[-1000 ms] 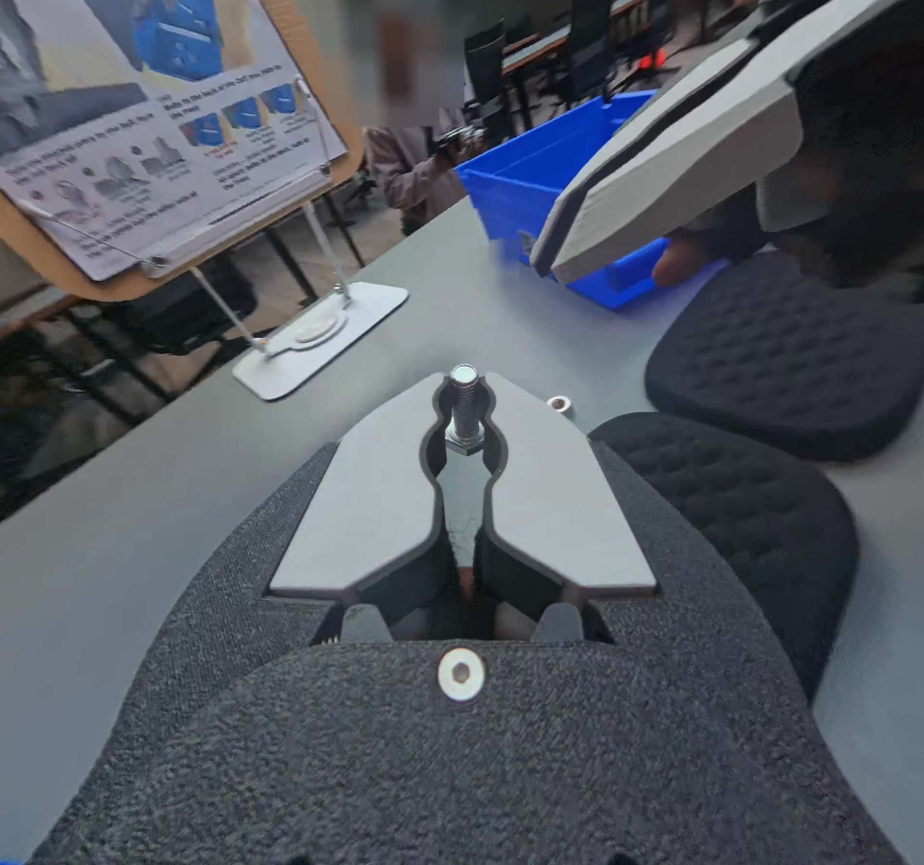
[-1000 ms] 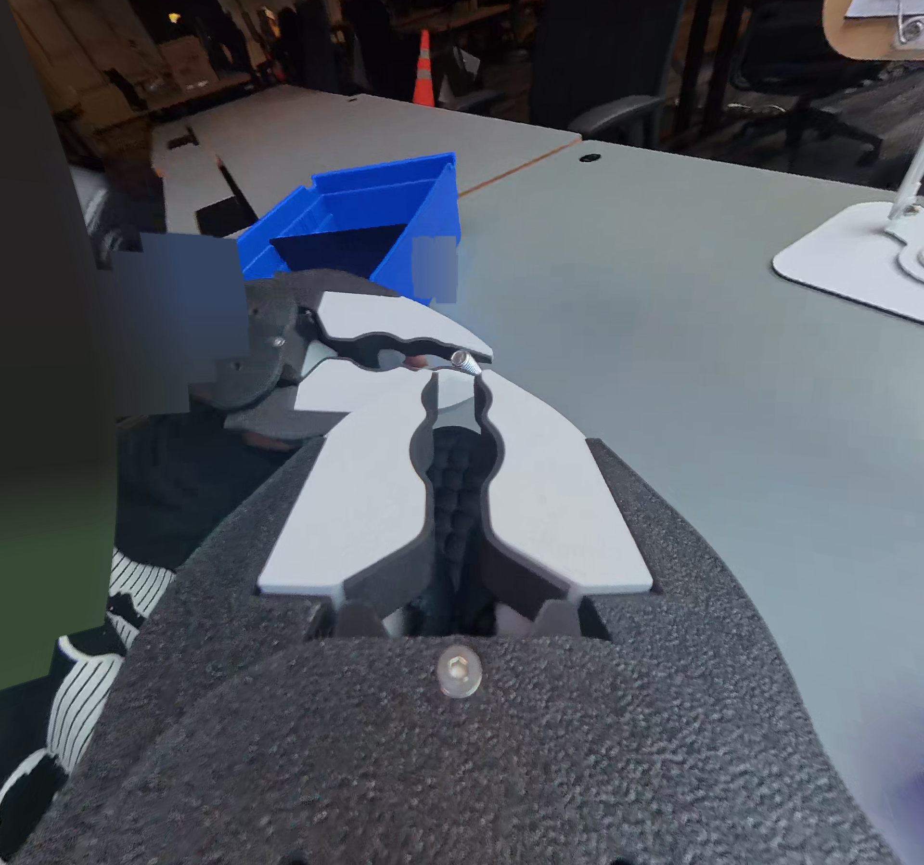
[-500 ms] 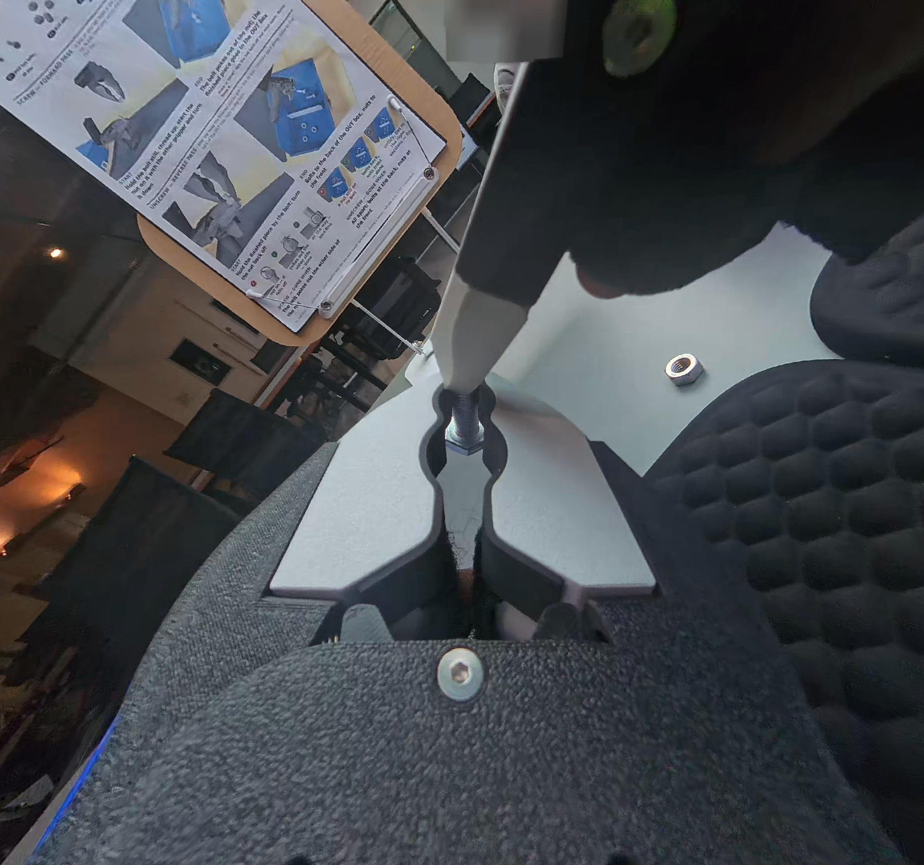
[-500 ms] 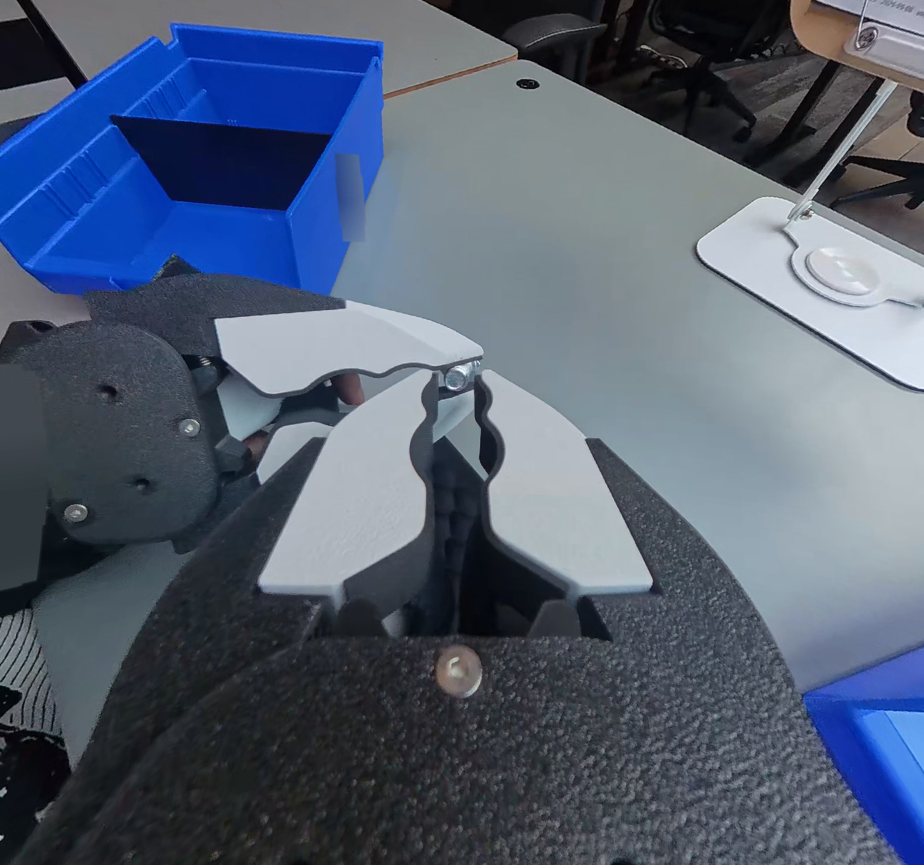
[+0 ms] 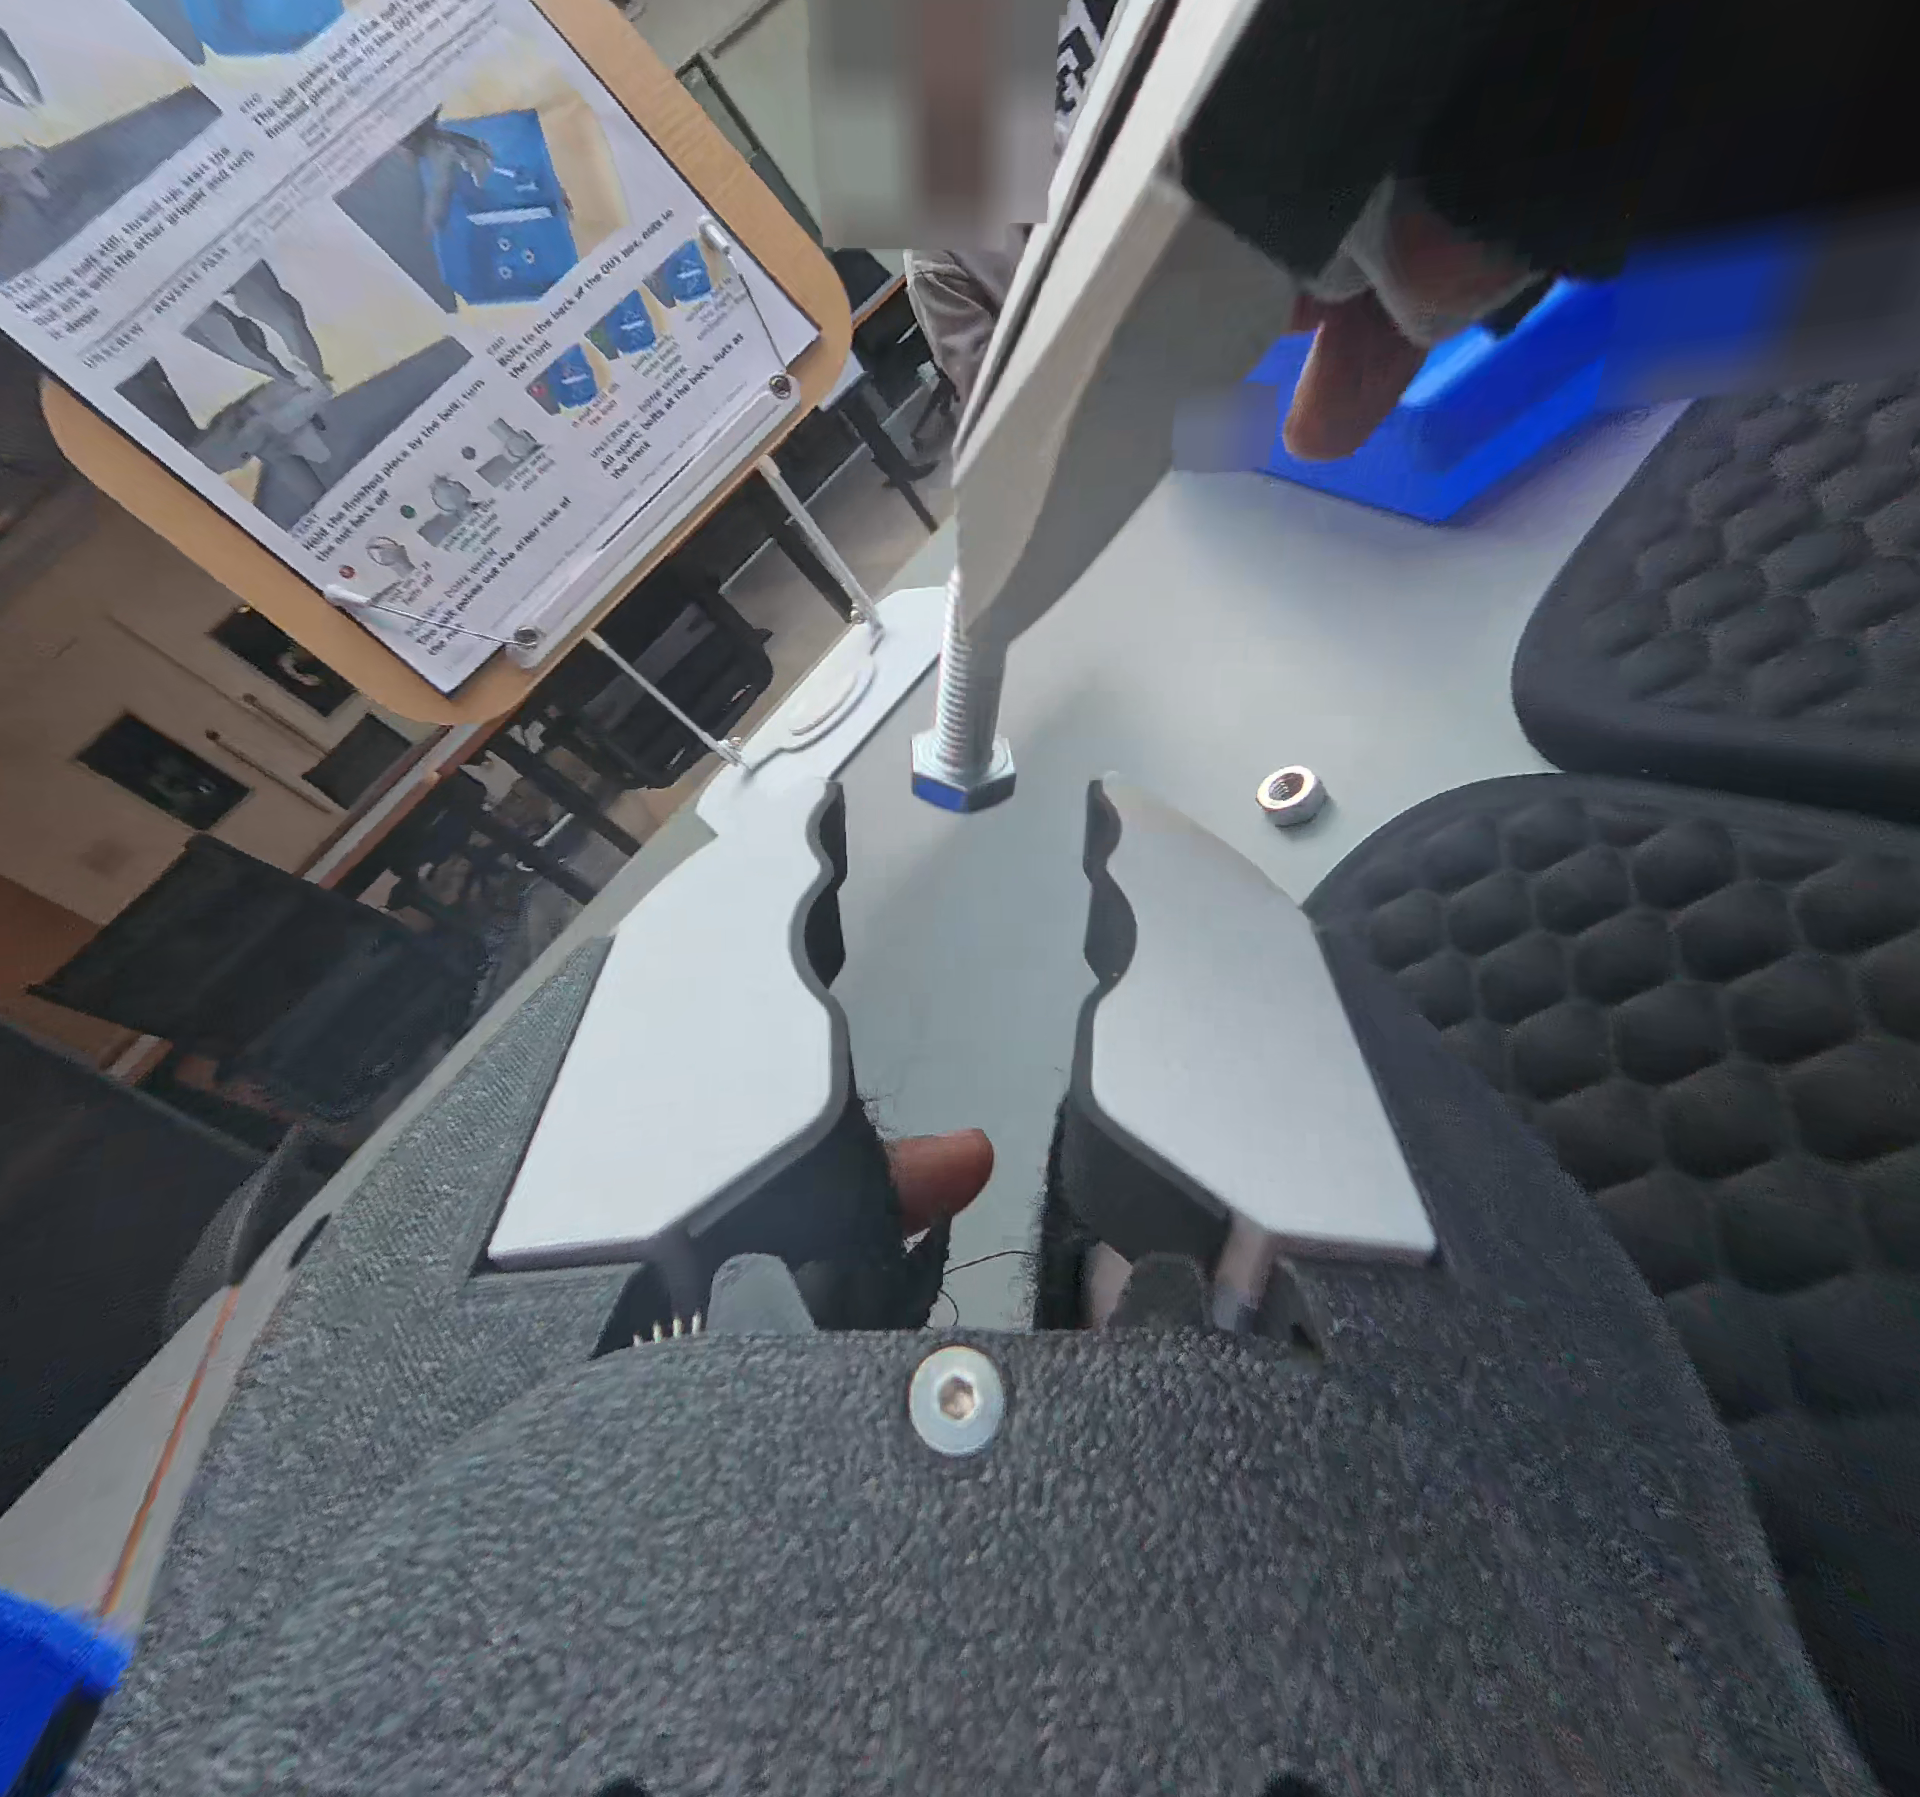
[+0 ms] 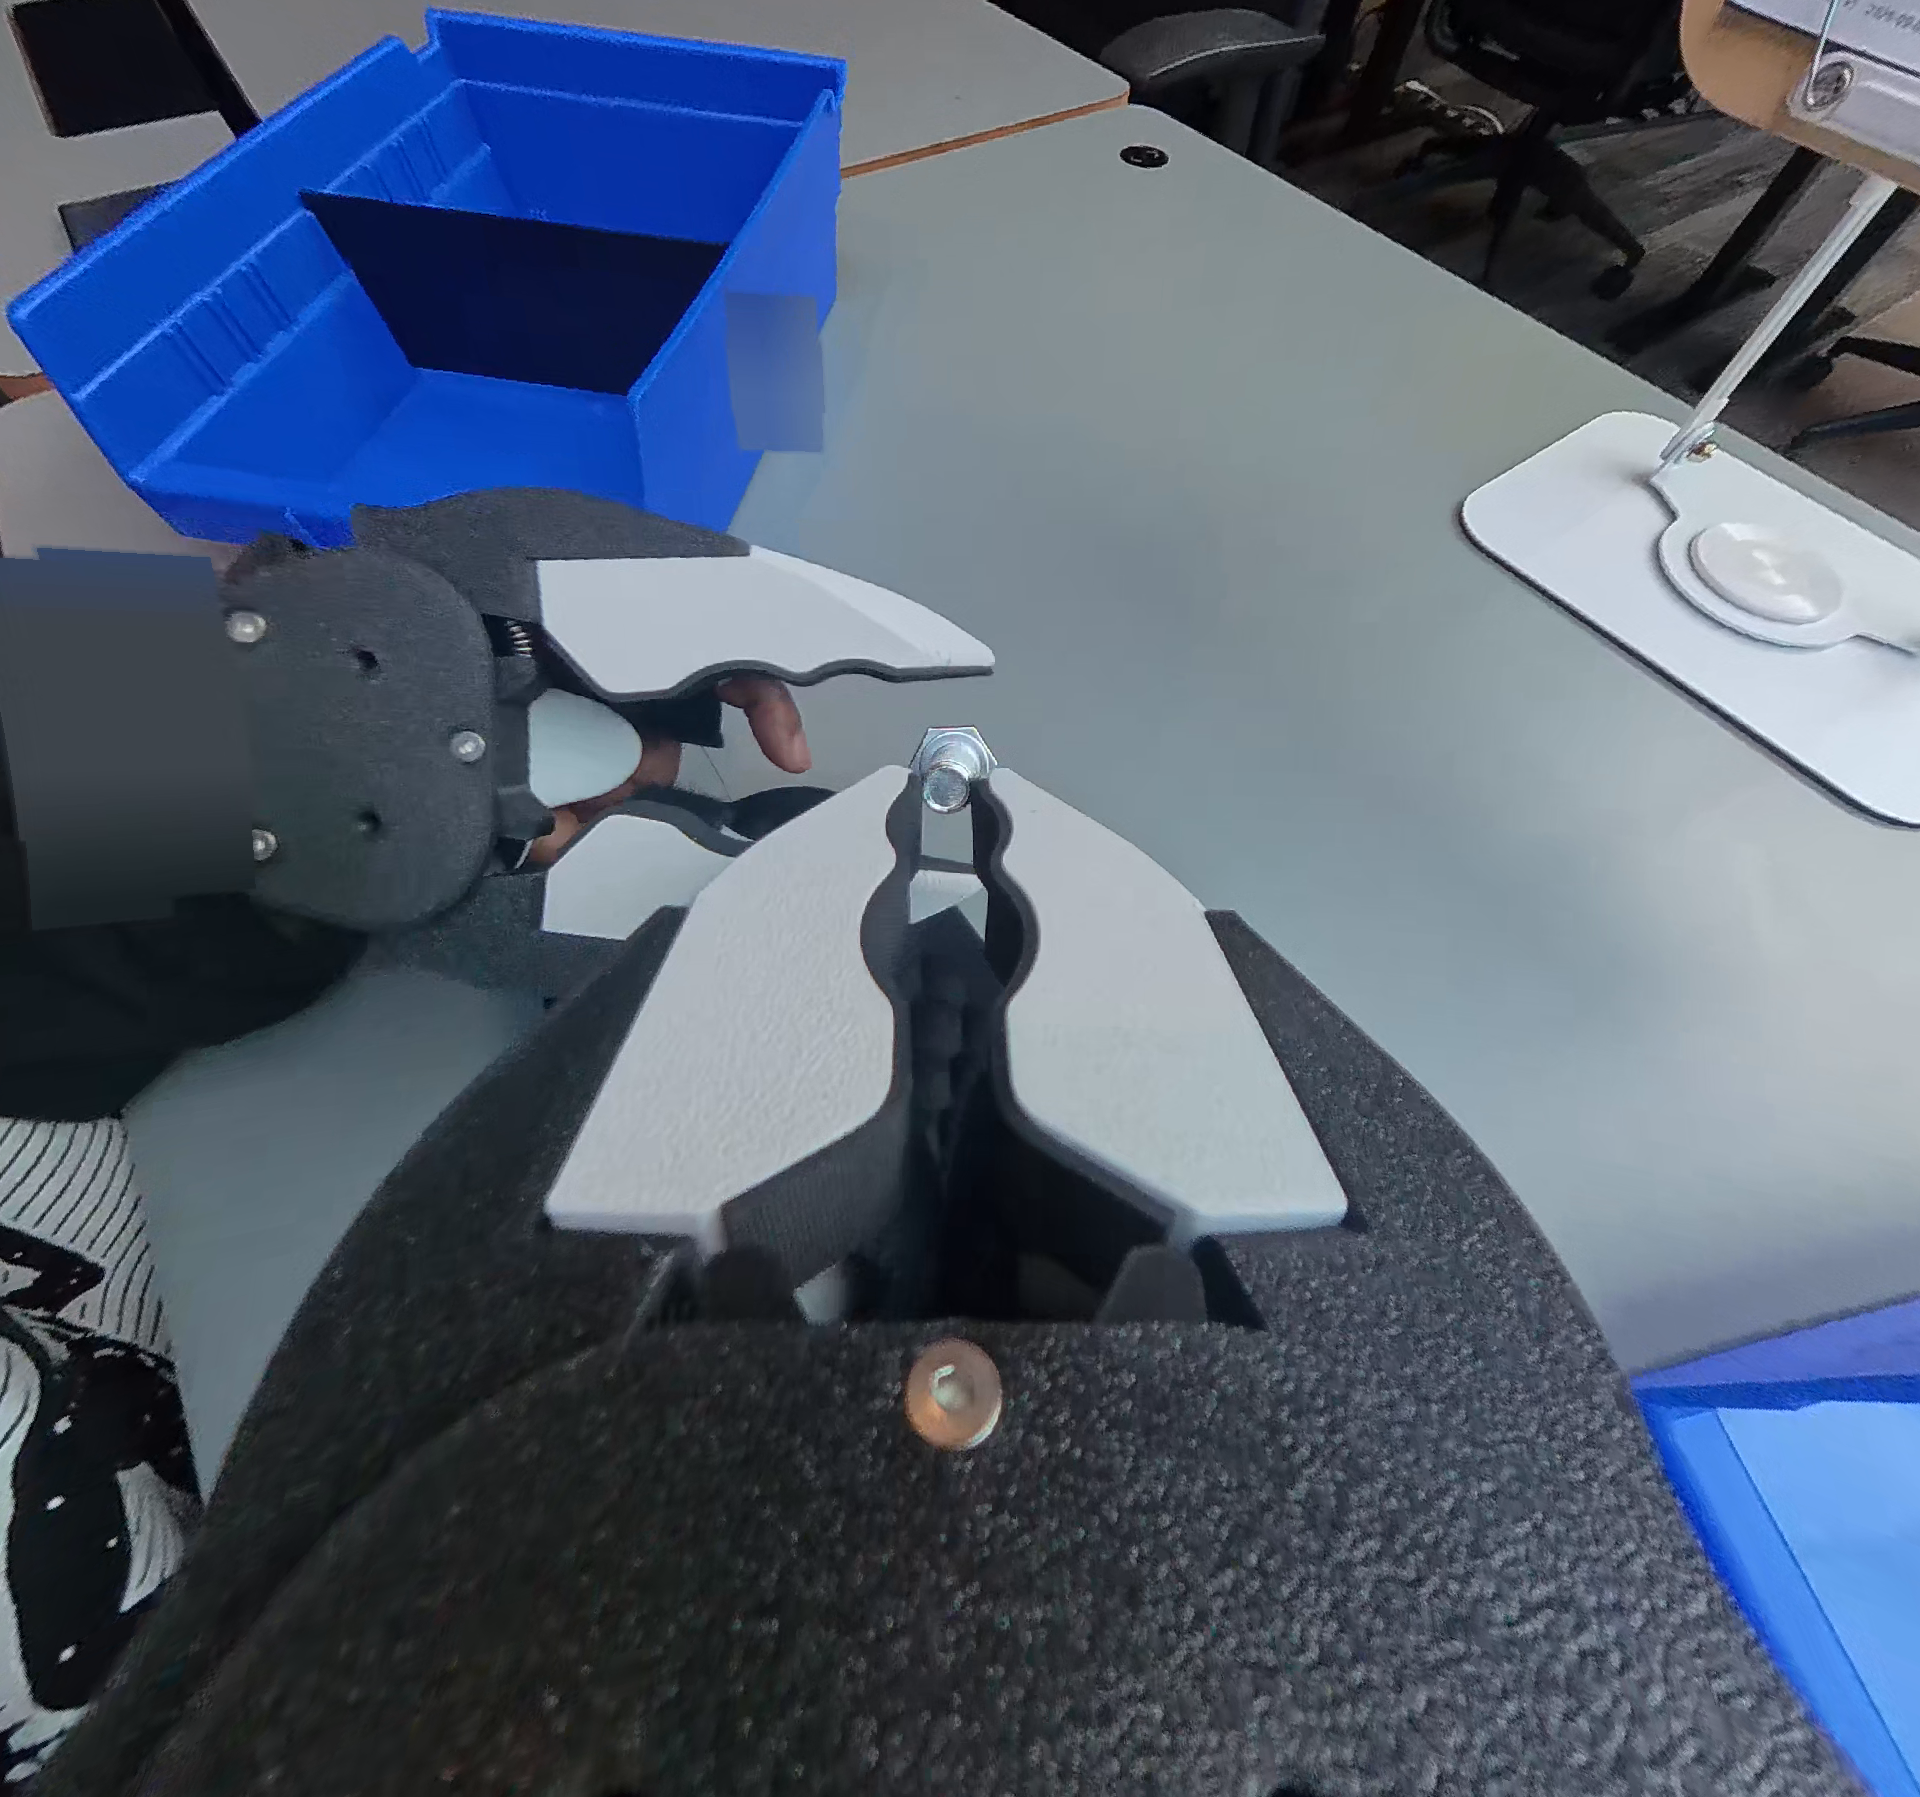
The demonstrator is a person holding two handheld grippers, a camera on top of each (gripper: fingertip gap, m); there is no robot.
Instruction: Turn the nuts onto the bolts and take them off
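Gaping wide, the left gripper (image 5: pixel 961 802) grips nothing; just beyond it the bolt (image 5: pixel 961 708) is clamped by its thread in the right gripper (image 6: pixel 951 791). A nut (image 5: pixel 1288 795) lies farther off on the table (image 5: pixel 1195 625). Slippage is risked, the thread being pinched only at the fingertips.

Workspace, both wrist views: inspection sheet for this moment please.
Surface: grey table, bare around the work spot.
Job's things: bolt head down, held by its threaded end; loose nut lying on the table beside the pads.
Clutter: blue bin with a dark divider; black pads; instruction board on a white stand base.
Grippers: left gripper open, fingers apart below the bolt head; right gripper shut on bolt.
Cables: nothing seen.
Surroundings: office chairs, other tables.
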